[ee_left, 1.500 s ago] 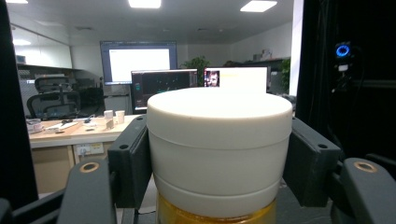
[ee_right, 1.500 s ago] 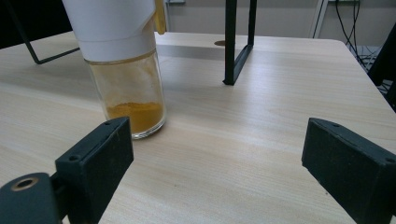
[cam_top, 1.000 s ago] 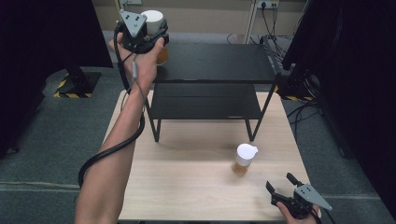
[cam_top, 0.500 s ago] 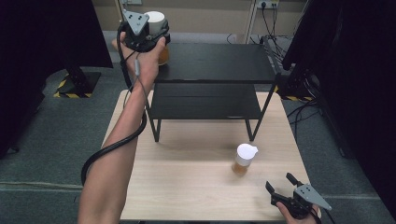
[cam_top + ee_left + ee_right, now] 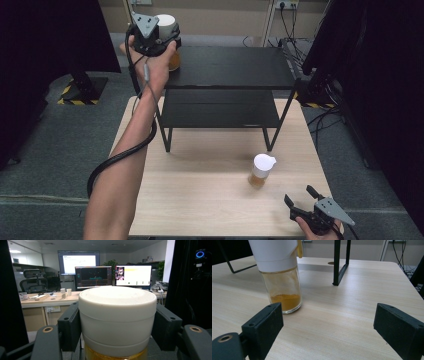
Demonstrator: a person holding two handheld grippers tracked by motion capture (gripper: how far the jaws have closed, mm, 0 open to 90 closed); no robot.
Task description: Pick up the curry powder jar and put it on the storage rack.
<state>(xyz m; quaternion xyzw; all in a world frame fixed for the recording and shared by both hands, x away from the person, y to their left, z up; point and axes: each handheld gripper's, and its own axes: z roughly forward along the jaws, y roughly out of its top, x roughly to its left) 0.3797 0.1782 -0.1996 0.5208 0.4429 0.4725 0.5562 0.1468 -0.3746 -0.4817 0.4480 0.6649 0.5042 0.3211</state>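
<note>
high view puts my left gripper (image 5: pixel 159 35) at the upper left of the frame, over the left end of the black two-tier metal shelf (image 5: pixel 235 67), with its jaws clamped on the white-lidded glass jar of amber contents (image 5: pixel 167 30). left gripper view confirms the hold: both pads press the sides of that jar's broad white lid (image 5: pixel 117 320), and a strip of amber glass shows just under it at the bottom of the frame. i cannot tell from these pictures whether the jar's base is resting on the top tier or hanging just above it

my right gripper (image 5: pixel 312 207) sits at the lower right of high view, near the front edge of the pale wooden table (image 5: pixel 200 200), its jaws spread wide and holding nothing. just up and left of it stands a second glass jar with a white spouted cap and orange powder (image 5: pixel 261 170); in right gripper view it stands at the upper left, beyond the left jaw, apart from it

i judge the step in hand to be placing the first jar on the top tier. next i'd want it settled flat, then the left jaws eased apart without tipping it, and the right gripper squared to the second jar before closing
</note>
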